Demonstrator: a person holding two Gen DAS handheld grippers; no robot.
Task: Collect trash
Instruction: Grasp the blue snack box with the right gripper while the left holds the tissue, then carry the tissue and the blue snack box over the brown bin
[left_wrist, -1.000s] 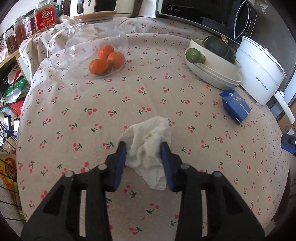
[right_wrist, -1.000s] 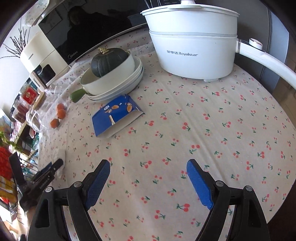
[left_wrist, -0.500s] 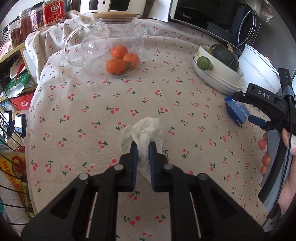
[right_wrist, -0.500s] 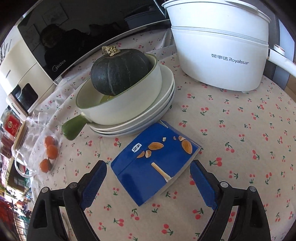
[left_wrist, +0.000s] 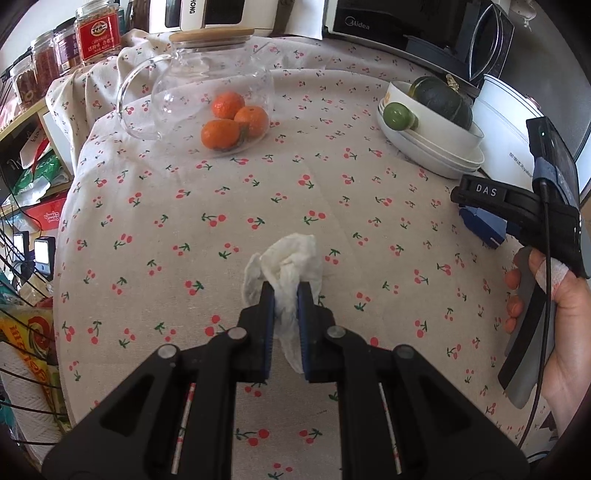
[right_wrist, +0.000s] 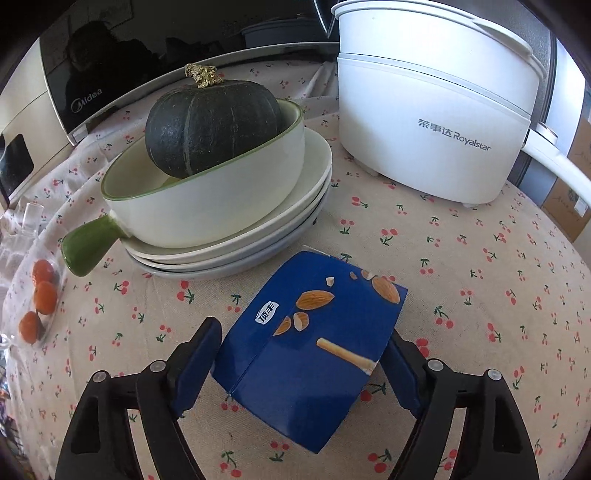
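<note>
A crumpled white tissue (left_wrist: 291, 258) lies on the cherry-print tablecloth (left_wrist: 221, 206), and my left gripper (left_wrist: 284, 291) is shut on its near part. A flattened blue snack box (right_wrist: 314, 332) printed with almonds lies on the cloth in front of the stacked plates. My right gripper (right_wrist: 303, 334) straddles the box, one blue pad at each side. Its jaws are closing and I see no firm press on the box. In the left wrist view a hand (left_wrist: 561, 306) holds the right gripper (left_wrist: 487, 214) over the blue box (left_wrist: 480, 225) at the table's right.
A glass teapot (left_wrist: 207, 85) holding three oranges (left_wrist: 232, 122) stands at the back left. A dark green squash (right_wrist: 210, 125) sits in a green-handled bowl (right_wrist: 221, 199) on stacked plates. A white electric pot (right_wrist: 432, 110) stands right of them. Jars (left_wrist: 96, 37) and clutter line the left edge.
My left gripper closed on the tissue and has held it since. My right gripper came forward and down to the blue box, and its jaws have narrowed around it.
</note>
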